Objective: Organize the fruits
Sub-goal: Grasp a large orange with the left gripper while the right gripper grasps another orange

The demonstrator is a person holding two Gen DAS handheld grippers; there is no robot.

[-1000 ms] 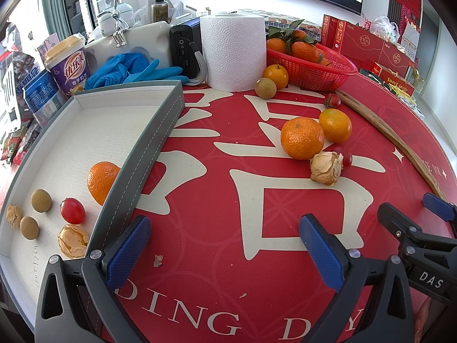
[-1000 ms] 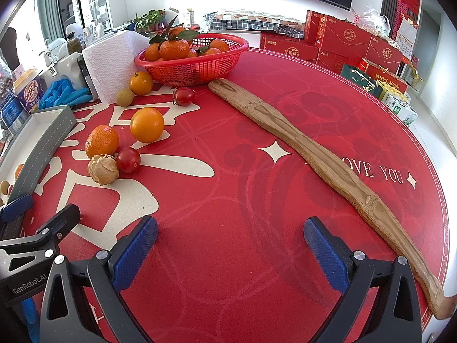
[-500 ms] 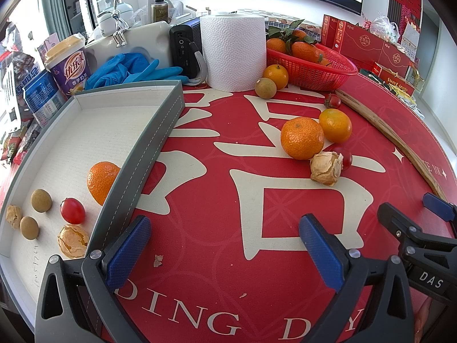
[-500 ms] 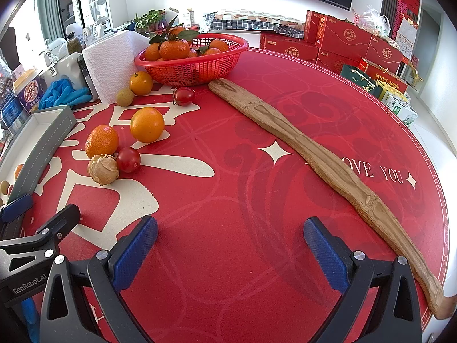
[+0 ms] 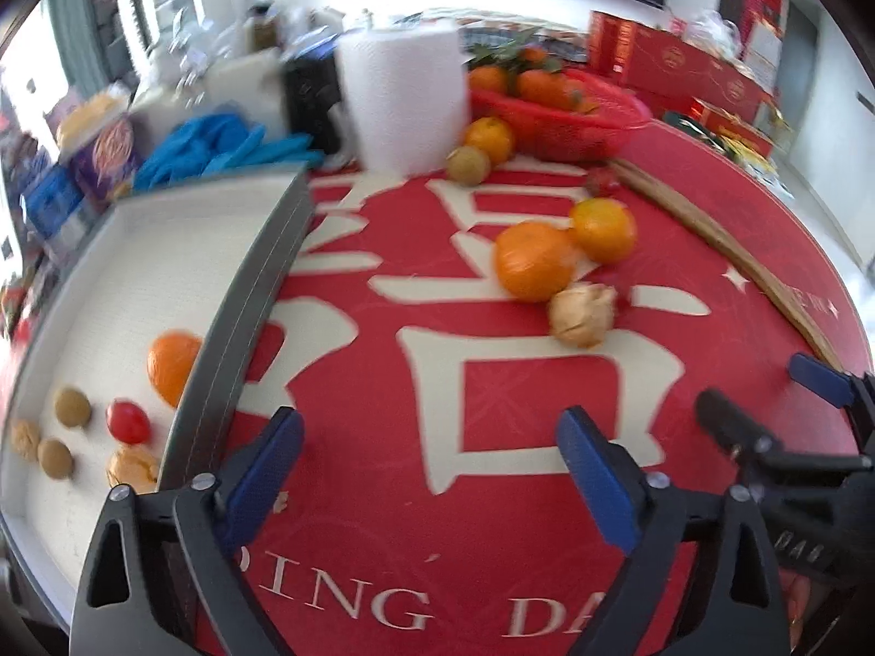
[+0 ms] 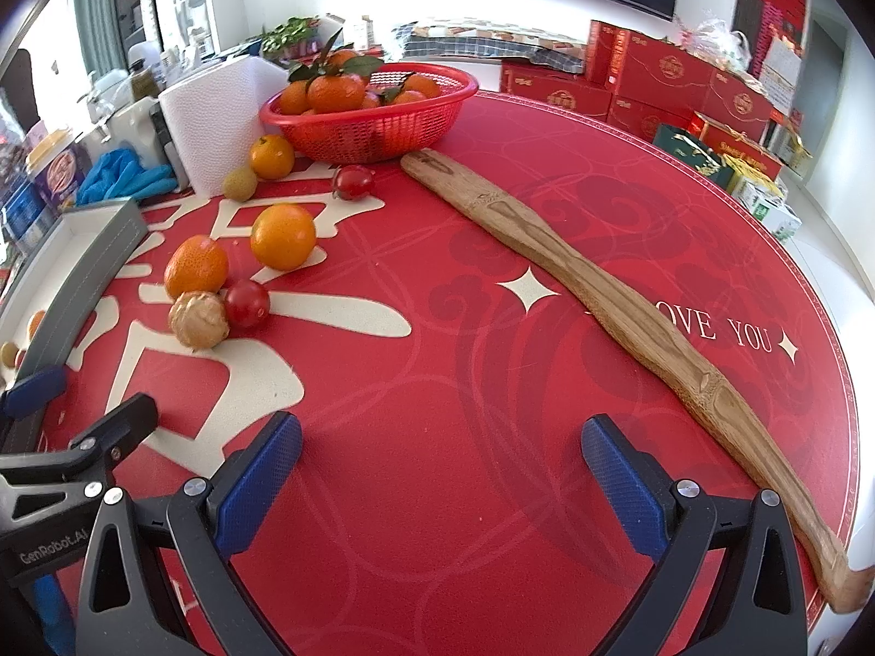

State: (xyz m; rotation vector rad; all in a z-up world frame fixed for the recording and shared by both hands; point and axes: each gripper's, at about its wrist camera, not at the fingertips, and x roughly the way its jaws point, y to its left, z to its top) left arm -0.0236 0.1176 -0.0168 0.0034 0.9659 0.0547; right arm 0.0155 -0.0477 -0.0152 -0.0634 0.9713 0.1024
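My left gripper [image 5: 432, 448] is open and empty over the red mat, beside the grey-rimmed tray [image 5: 246, 295]. The tray holds an orange [image 5: 172, 363], a cherry tomato [image 5: 127, 422], small brown fruits [image 5: 71, 407] and a walnut [image 5: 131, 467]. On the mat lie two oranges [image 5: 533, 259] [image 5: 601, 229], a walnut [image 5: 582, 314] and, in the right wrist view, a cherry tomato [image 6: 246, 303]. My right gripper [image 6: 440, 459] is open and empty over bare mat, and it also shows in the left wrist view [image 5: 765, 415].
A red basket [image 6: 372, 120] of tangerines stands at the back, with an orange [image 6: 272, 156], a small brown fruit [image 6: 239, 183] and a tomato [image 6: 353, 181] before it. A paper towel roll [image 5: 404, 98], blue gloves [image 5: 219, 145] and a long wooden stick [image 6: 601, 317] are nearby.
The left gripper has started to move forward and to the right; its view is blurred and the loose fruits look nearer. The right gripper has barely moved.
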